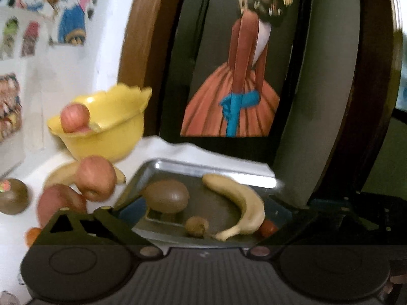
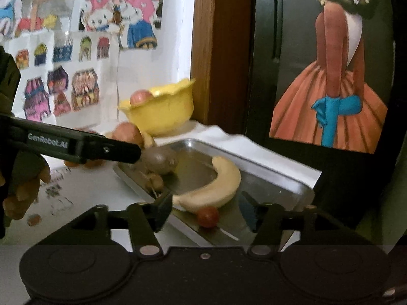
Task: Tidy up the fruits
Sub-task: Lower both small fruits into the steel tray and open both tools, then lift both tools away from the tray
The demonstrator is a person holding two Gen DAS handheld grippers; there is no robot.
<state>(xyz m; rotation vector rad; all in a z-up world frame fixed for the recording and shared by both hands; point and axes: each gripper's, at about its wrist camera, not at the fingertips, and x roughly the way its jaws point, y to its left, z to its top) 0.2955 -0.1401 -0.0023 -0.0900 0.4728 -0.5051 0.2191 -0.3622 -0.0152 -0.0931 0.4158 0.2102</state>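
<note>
**Both grippers poised wide over the tray of fruit**

Here's the left gripper (image 1: pixel 201 216), low and level at the near edge of the metal tray (image 1: pixel 216 169), jaws spread wide and nothing between them. Inside the tray: a big brown kiwi (image 1: pixel 166 195) at the left, a small brown fruit (image 1: pixel 196 226) near the front edge, and a banana (image 1: pixel 240 203) curving down the right side. A small red fruit (image 1: pixel 268 227) sits just off the banana's stem end.

Off the tray to the left, on the white table (image 1: pixel 15 223), two apples (image 1: pixel 95 180) crowd together with a second banana (image 1: pixel 59 175) behind them, and another kiwi (image 1: pixel 12 195) lies at the far left. Behind them stands the yellow bowl (image 1: pixel 112 127), tilted in this view, with one apple (image 1: pixel 74 117) resting at its rim.

Switch to the right wrist view: the right gripper (image 2: pixel 206 208) also hangs wide open and empty, its fingers straddling the tray's near corner, banana and red fruit lying between them. The left tool reaches in from the left edge, one dark finger (image 2: pixel 114 150) stretched almost level toward the big kiwi, tip right at it; contact is hard to call. A hand (image 2: pixel 24 185) is wrapped around its grip, fingers curled under.
</note>
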